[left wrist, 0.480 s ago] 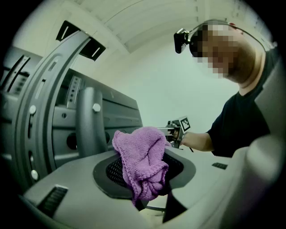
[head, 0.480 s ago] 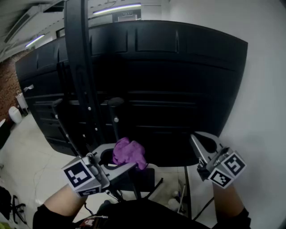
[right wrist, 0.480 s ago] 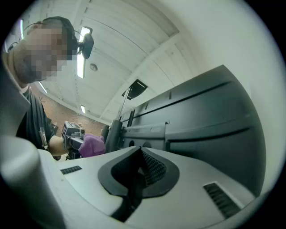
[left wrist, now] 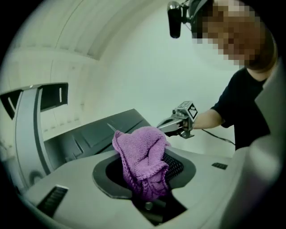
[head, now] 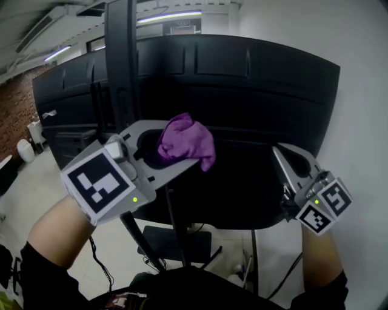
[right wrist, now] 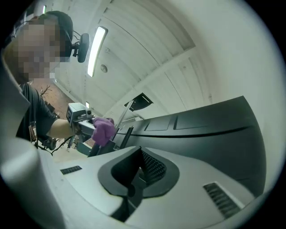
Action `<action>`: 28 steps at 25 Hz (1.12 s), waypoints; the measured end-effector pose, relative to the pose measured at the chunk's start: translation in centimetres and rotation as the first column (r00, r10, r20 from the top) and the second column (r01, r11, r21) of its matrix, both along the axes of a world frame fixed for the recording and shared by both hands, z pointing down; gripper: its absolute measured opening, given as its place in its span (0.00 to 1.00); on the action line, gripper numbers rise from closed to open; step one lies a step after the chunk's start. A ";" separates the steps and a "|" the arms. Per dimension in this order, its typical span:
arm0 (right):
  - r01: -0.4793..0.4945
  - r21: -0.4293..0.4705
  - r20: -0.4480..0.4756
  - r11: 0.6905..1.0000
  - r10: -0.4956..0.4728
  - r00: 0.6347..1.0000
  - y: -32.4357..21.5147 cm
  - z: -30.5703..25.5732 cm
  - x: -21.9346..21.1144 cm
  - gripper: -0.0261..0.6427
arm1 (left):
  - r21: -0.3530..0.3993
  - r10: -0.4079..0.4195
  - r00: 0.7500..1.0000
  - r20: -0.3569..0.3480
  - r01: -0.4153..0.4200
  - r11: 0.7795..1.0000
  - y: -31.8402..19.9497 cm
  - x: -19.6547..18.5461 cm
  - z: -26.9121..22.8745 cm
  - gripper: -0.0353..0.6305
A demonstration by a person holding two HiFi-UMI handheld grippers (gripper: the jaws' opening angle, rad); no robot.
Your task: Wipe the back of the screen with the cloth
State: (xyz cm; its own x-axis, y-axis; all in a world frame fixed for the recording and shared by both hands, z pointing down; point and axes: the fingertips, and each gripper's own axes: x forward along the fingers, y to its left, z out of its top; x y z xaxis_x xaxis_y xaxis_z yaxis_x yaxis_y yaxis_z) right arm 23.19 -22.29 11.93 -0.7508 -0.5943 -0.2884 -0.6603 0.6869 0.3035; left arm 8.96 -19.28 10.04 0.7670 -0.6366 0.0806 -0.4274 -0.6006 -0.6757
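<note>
Right now my left gripper (head: 174, 161) has its fingers clenched on the purple cloth (head: 185, 141), which sits bunched between them and spills up and over their tips, one fold hanging down past the tip on the side toward my other hand. In the left gripper view the cloth (left wrist: 144, 162) fills the gap between the dark pads, and its loose top rises above them. Just beyond these fingers stands the black, curved back of the screen (head: 260, 103), ribbed with raised panels. Whether the cloth touches the screen I cannot tell from any view. Above and to the left of the left fingers the dark upright post (head: 123, 72) of the stand runs up the middle of the screen's back. My right gripper (head: 284, 157) is held well apart from the cloth, to the right of the left fingers and a little lower, with its tips pointing up at the lower right part of the screen. In the right gripper view its fingers are drawn together with nothing between them, the pads meeting in a narrow seam, and the screen's edge lies just past them. Far beyond the left fingers a ceiling light (head: 170, 15) glows.
</note>
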 end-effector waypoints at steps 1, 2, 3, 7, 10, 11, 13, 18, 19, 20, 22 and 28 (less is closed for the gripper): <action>0.002 0.004 0.003 1.000 -0.002 1.000 0.2 0.2 -0.1 0.05 | 0.031 -0.032 0.999 0.027 0.031 0.999 -0.9 0.0 -0.9 0.29; 0.002 0.006 0.006 1.000 -0.002 1.000 0.2 0.5 0.0 0.05 | 0.065 -0.065 0.997 0.051 0.062 0.996 -1.8 -0.1 -1.9 0.29; 0.000 0.006 0.009 1.000 0.000 1.000 0.3 0.7 0.0 0.05 | 0.100 -0.099 0.992 0.075 0.092 0.991 -2.7 -0.1 -3.0 0.29; -0.011 0.006 0.031 1.000 0.011 0.999 -0.1 0.9 1.0 0.05 | 0.292 -0.311 0.930 0.195 0.248 0.924 -7.2 -0.9 -7.8 0.29; -0.021 0.018 0.038 1.000 0.020 0.999 -0.1 0.8 1.4 0.05 | 0.410 -0.476 0.835 0.277 0.345 0.844 -10.9 -1.4 -10.2 0.29; -0.024 0.022 0.036 0.999 0.023 0.999 0.0 0.8 1.4 0.05 | 0.446 -0.522 0.796 0.308 0.363 0.818 -11.7 -1.4 -10.8 0.29; -0.027 0.027 0.033 0.999 0.026 0.999 0.1 1.0 1.4 0.05 | 0.498 -0.597 0.709 0.375 0.389 0.775 -12.9 -1.5 -11.5 0.29; -0.036 0.023 0.053 0.999 0.035 0.998 -0.3 1.5 2.2 0.05 | 0.484 -0.639 0.606 0.474 0.426 0.764 -16.4 -1.7 -11.9 0.29; -0.039 0.020 0.057 0.999 0.037 0.998 -0.3 1.6 2.4 0.05 | 0.457 -0.615 0.628 0.477 0.421 0.784 -16.7 -1.2 -11.9 0.29; -0.042 0.017 0.058 0.999 0.040 0.997 -0.4 1.7 2.5 0.05 | 0.432 -0.588 0.652 0.479 0.409 0.804 -16.9 -0.5 -11.8 0.29; -0.050 0.013 0.060 0.999 0.049 0.997 -0.5 1.9 2.8 0.05 | 0.411 -0.547 0.684 0.483 0.375 0.831 -17.0 1.2 -11.9 0.29; -0.088 -0.001 0.080 0.996 0.088 0.993 -0.6 2.6 4.6 0.05 | 0.386 -0.447 0.747 0.492 0.272 0.881 -17.1 7.3 -12.6 0.29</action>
